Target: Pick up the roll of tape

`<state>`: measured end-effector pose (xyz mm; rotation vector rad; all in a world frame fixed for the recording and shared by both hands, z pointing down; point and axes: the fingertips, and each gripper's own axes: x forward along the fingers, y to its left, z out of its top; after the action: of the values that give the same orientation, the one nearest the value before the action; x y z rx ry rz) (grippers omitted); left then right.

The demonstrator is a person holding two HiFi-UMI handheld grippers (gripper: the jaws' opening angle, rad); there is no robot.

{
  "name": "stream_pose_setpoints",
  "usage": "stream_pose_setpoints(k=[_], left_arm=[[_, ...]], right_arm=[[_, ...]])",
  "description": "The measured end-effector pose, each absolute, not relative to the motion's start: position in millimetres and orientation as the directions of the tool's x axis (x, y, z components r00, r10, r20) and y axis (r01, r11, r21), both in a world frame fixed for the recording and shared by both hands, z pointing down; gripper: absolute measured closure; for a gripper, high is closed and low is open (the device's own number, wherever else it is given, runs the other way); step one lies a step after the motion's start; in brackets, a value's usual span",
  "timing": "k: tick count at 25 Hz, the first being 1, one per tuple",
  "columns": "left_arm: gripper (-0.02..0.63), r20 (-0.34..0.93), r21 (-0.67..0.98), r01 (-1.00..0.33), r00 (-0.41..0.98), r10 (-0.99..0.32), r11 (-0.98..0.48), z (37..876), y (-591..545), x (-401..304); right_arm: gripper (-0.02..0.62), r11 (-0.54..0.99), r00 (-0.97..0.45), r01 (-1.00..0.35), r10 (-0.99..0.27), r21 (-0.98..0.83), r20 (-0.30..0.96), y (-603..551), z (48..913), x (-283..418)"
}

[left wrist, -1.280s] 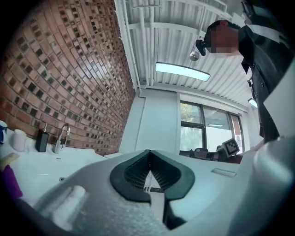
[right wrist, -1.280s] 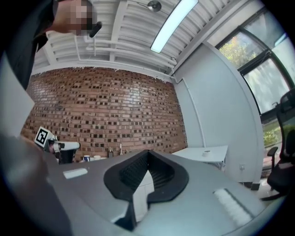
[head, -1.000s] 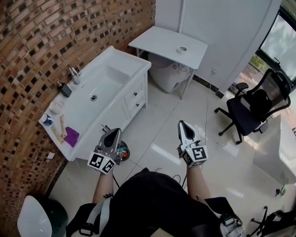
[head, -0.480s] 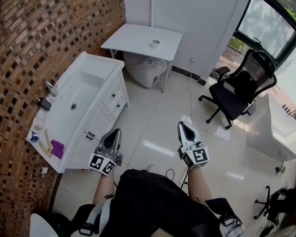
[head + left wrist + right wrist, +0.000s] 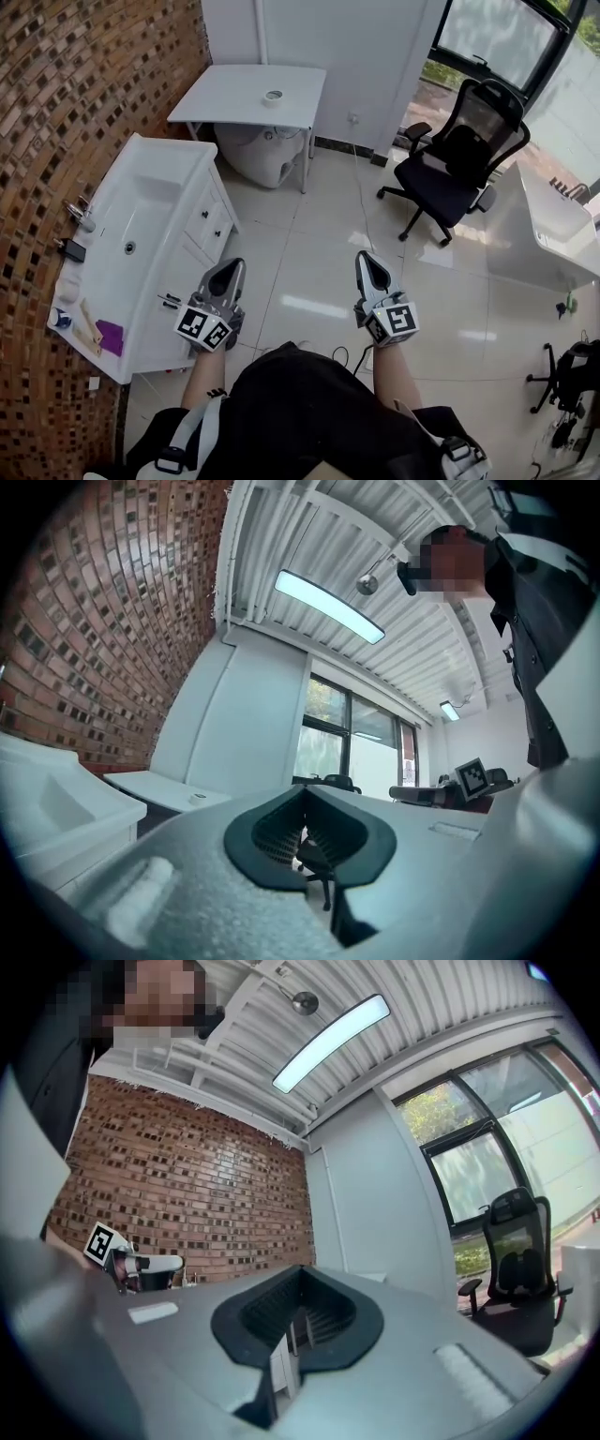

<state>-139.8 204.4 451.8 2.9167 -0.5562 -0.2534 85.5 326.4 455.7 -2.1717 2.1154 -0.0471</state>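
The roll of tape (image 5: 273,97) is a small white ring on the white table (image 5: 234,98) by the far wall. In the left gripper view the tape (image 5: 198,798) is a tiny ring on that table (image 5: 150,786), far ahead and left of the jaws. My left gripper (image 5: 229,271) and right gripper (image 5: 367,262) hover side by side over the tiled floor, well short of the table. Both are shut with nothing in them, the left gripper (image 5: 304,840) and the right gripper (image 5: 294,1331) each showing closed ribbed pads.
A white sink cabinet (image 5: 178,192) runs along the brick wall on the left. A white bowl-shaped fixture (image 5: 262,155) stands under the table. A black office chair (image 5: 455,159) is at the right, beside a white desk (image 5: 544,220).
The head view has swung: the table, tape and sink have slid left and the chair toward the middle. Both grippers hold about the same spots in the picture and stay shut.
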Motion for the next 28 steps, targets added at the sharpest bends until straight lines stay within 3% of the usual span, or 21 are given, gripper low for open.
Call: stream_pose_setpoints(k=[6,18,28], left_arm=[[0.605,-0.144,0.191,-0.278,0.941,-0.307,-0.942,446,209,-103],[0.606,-0.119,0.192,-0.278,0.945,-0.303,-0.941,459,215,-81],[0.606,-0.145,0.212,-0.317,0.925,-0.350,-0.924,471,122,-73]], right_arm=[[0.591,-0.045,0.053,-0.995,-0.995,-0.093,-0.081,330,447,104],[0.591,-0.055,0.066,-0.988,-0.996,-0.145,-0.067,322,469,137],[0.591,-0.073,0.080,-0.991,-0.995,-0.109,-0.061,248,468,160]])
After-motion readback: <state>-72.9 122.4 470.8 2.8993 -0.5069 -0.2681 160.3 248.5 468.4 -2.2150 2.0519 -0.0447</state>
